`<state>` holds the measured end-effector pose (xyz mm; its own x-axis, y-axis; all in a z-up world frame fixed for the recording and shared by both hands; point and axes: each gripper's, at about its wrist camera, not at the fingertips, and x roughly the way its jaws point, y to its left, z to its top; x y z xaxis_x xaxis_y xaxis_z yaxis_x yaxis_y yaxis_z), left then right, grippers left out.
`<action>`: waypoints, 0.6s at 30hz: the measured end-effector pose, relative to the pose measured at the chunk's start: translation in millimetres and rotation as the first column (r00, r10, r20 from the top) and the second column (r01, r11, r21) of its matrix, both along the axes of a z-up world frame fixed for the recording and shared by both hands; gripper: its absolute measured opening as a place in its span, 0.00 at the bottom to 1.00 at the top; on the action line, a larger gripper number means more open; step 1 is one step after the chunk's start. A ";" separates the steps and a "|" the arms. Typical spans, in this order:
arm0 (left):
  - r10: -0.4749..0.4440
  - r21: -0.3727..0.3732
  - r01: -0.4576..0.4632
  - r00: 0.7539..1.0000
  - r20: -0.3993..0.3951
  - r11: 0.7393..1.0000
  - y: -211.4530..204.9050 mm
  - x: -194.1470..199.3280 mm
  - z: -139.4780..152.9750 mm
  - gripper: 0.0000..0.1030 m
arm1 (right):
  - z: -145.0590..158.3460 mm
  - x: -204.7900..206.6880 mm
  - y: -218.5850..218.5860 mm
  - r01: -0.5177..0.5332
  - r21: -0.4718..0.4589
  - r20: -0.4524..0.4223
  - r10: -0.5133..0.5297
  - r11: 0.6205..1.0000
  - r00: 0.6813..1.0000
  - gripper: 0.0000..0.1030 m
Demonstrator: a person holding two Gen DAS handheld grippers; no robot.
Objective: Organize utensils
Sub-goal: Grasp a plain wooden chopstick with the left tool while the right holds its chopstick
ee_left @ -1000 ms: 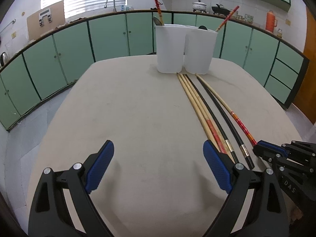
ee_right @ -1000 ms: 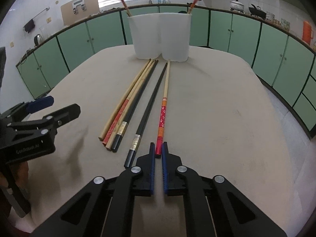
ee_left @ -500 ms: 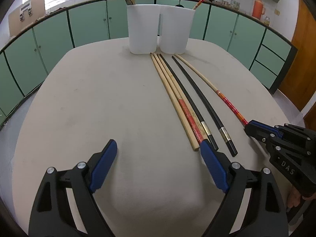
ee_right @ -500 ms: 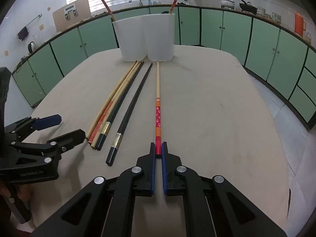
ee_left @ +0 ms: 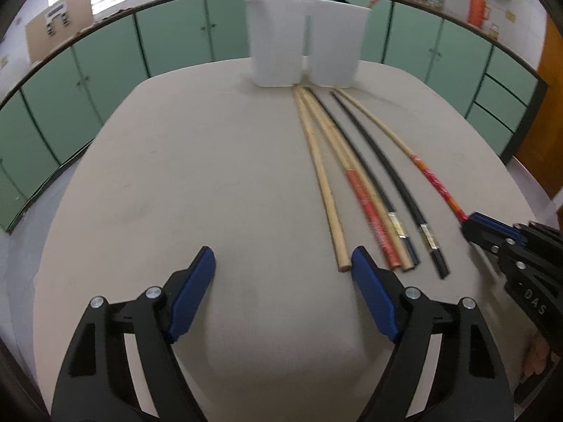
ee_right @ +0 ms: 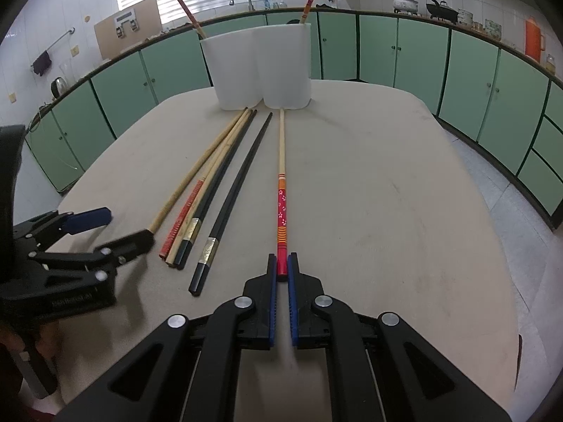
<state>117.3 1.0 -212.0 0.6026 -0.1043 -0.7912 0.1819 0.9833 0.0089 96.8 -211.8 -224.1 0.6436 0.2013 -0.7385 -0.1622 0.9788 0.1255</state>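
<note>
A beige table [ee_right: 404,183] carries the whole work set, which lies along a line from the far edge toward the near edge. Two white holders [ee_right: 260,70] stand side by side, touching, close to the far edge; each already has a red-patterned chopstick leaning in it, which suggests they are the sorting bins.

Five loose chopsticks run lengthwise from the foot of the holders toward the near edge, thick ends nearest the grippers, an arrangement that offers each butt end for pinching. On the left lie the plain bamboo chopstick [ee_left: 322,176], a red-banded bamboo one [ee_right: 183,218], another pale one and a black one with a gold band [ee_right: 207,197], bunched and touching. A second black chopstick [ee_right: 232,197] lies just beside them. The floral red chopstick [ee_right: 281,207] lies apart, toward the right edge.

The right gripper [ee_right: 280,274] is clamped on the butt of the floral red chopstick, whose tip rests by the right holder; the grip at the extreme end probably leaves the shaft free to be swung upright.

The left gripper [ee_left: 283,263] holds nothing. Its jaws have just been narrowing yet stand wide, with bare table between them, and its right pad [ee_left: 369,281] is just beside the plain bamboo butt.
</note>
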 end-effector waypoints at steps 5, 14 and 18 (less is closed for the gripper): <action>0.012 -0.009 -0.012 1.000 0.006 1.000 1.4 1.8 0.4 0.65 | -0.5 0.7 0.5 -0.005 -0.002 -0.002 0.005 1.000 1.000 0.06; -0.025 -0.008 0.025 0.999 0.025 1.000 -8.5 -2.9 1.1 0.38 | -0.7 1.1 1.2 -0.009 -0.018 -0.002 0.009 1.000 1.000 0.07; -0.036 0.013 0.035 0.999 0.036 0.999 -13.4 -8.2 1.2 0.12 | -0.5 0.5 1.9 -0.008 -0.025 -0.001 0.008 1.000 1.000 0.07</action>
<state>109.1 -12.4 -210.8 0.6269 -0.1168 -0.7703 0.2161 0.9760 0.0279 97.4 -209.9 -224.6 0.6415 0.1880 -0.7438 -0.1699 0.9803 0.1012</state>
